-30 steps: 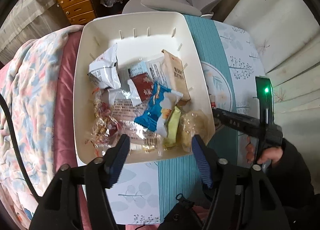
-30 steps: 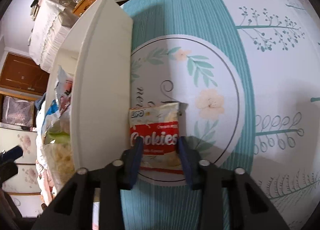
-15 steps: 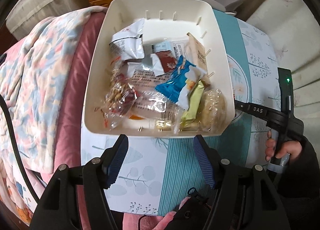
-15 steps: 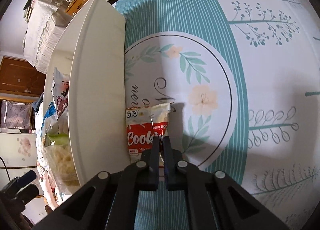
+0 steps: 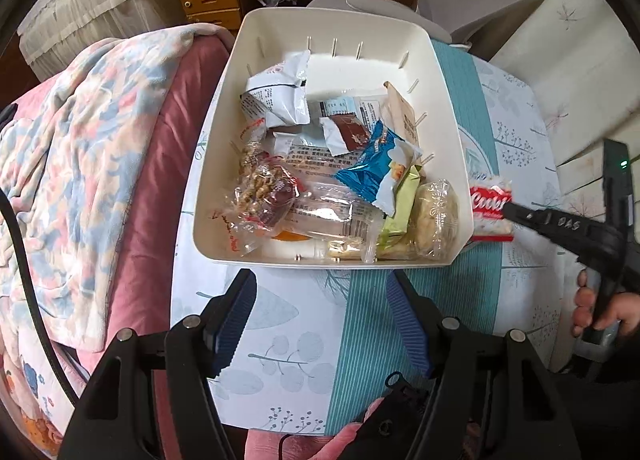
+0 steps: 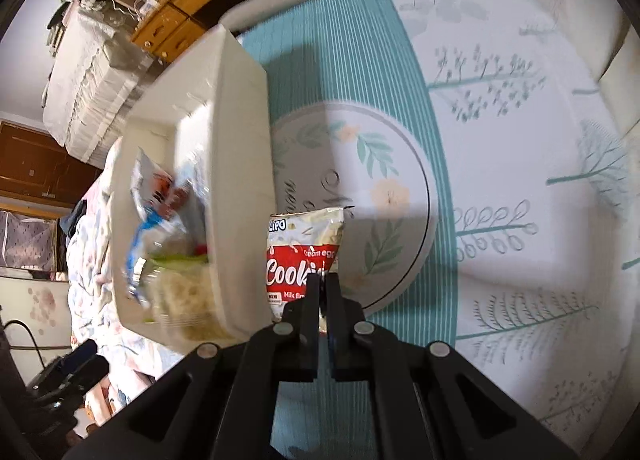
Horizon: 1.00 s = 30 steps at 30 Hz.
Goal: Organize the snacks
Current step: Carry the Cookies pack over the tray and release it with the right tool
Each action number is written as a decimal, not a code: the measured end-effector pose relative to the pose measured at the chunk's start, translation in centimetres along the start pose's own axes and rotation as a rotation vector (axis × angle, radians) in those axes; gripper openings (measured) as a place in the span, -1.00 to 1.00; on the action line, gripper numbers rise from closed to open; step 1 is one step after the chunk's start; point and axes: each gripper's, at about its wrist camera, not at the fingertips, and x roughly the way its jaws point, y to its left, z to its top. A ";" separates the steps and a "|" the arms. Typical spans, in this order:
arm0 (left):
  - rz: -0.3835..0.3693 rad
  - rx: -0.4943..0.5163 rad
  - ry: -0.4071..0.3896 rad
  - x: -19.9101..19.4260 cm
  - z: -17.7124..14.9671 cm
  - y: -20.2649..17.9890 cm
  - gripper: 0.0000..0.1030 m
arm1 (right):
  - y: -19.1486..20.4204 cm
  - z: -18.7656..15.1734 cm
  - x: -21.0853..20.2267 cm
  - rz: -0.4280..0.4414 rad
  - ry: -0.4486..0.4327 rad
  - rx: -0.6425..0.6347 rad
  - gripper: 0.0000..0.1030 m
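Beside the white bin (image 5: 452, 108), right tongs (image 6: 324, 280) pinch the half-hidden cookie packet (image 6: 298, 256); left tongs (image 5: 320, 316) gape

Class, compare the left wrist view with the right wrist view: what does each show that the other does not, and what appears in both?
Only the left wrist view shows the open left gripper, the hand holding the right tool, and the bin's full contents, such as the nut bag. Only the right wrist view shows the round floral print on the tablecloth. Both show the white bin and the right gripper shut on the cookie packet.
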 end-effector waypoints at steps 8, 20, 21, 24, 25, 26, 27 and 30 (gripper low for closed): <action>-0.060 0.034 -0.062 -2.3 -0.7 2.9 0.29 | 4.6 -0.3 -4.4 -0.007 -0.115 -0.015 -0.95; -0.146 0.084 -0.175 -5.6 -2.0 8.7 0.30 | 13.8 -3.3 -3.7 0.039 -0.168 -0.094 -0.95; -0.149 0.087 -0.181 -5.7 -2.2 9.2 0.30 | 14.6 -3.6 -3.3 0.041 -0.168 -0.105 -0.95; -0.162 0.092 -0.204 -6.0 -2.7 10.7 0.30 | 16.6 -4.5 -1.9 0.054 -0.167 -0.126 -0.95; -0.167 0.095 -0.213 -6.1 -2.9 11.1 0.30 | 17.3 -4.8 -1.2 0.065 -0.168 -0.135 -0.94; -0.172 0.097 -0.222 -6.1 -3.1 11.5 0.30 | 17.9 -5.1 -0.8 0.068 -0.168 -0.143 -0.94; -0.177 0.097 -0.233 -6.1 -3.3 11.8 0.30 | 18.5 -5.4 -0.1 0.066 -0.170 -0.158 -0.94; -0.181 0.095 -0.238 -6.0 -3.7 12.3 0.30 | 19.7 -6.2 1.3 0.064 -0.199 -0.214 -0.94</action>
